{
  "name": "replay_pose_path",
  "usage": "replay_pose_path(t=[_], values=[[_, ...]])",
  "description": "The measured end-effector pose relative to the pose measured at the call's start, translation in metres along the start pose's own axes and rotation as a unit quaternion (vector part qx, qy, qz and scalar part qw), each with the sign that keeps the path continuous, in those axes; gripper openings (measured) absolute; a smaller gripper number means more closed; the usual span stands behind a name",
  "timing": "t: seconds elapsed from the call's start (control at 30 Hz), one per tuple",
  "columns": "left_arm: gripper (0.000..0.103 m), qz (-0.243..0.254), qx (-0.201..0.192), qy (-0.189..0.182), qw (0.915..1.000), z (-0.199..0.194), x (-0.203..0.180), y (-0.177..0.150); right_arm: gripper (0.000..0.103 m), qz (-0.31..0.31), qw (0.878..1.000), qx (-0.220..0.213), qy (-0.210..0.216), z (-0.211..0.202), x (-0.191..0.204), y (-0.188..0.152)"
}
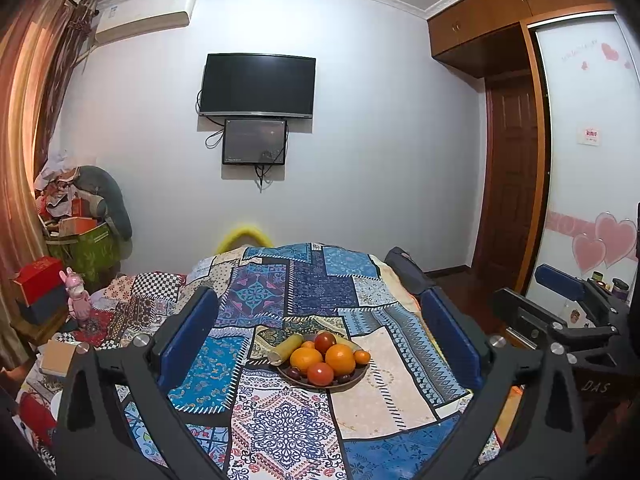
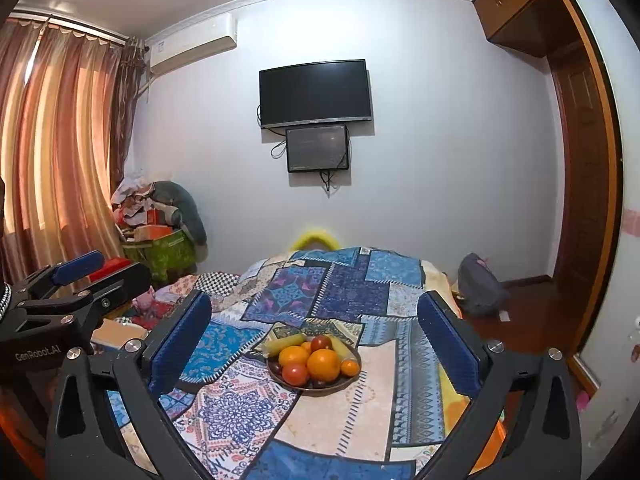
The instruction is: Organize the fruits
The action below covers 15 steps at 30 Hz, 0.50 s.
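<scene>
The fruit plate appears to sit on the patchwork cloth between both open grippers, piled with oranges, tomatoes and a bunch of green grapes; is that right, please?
Not quite: the plate holds no green grapes. Beside the oranges and tomatoes lie yellow corn cobs, as the left wrist view shows. The rest stands: it sits on the patchwork cloth.

White lettering reading "GenRobot.AI" is showing on the black body of the left gripper (image 2: pixel 76 276), seen from the right wrist. Letters "DAS" are showing on the right gripper (image 1: pixel 560 284). A small red sign (image 1: pixel 591 135) on the wardrobe door is staying illegible.
</scene>
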<state>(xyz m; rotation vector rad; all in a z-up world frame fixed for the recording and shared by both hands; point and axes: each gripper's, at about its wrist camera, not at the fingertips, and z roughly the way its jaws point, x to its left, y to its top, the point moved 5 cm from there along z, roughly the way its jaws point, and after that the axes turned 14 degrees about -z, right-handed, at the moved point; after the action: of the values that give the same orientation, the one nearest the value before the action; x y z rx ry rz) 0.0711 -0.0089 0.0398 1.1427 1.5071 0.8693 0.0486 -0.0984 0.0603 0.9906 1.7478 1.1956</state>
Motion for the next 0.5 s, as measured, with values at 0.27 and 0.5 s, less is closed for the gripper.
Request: replay_pose_path(t=[0.27, 0.5], values=[[0.103, 0.004, -0.002, -0.001, 1.0, -0.003, -0.0016, -0.0007, 0.103, 0.0, 1.0, 0.001, 0.0, -0.0007, 0.0003, 0.0002], [0.103, 0.002, -0.001, -0.002, 1.0, -0.0043, -0.0009, 0.0001, 0.103, 0.0, 1.0, 0.0, -0.001, -0.0048, 0.0008, 0.0025]])
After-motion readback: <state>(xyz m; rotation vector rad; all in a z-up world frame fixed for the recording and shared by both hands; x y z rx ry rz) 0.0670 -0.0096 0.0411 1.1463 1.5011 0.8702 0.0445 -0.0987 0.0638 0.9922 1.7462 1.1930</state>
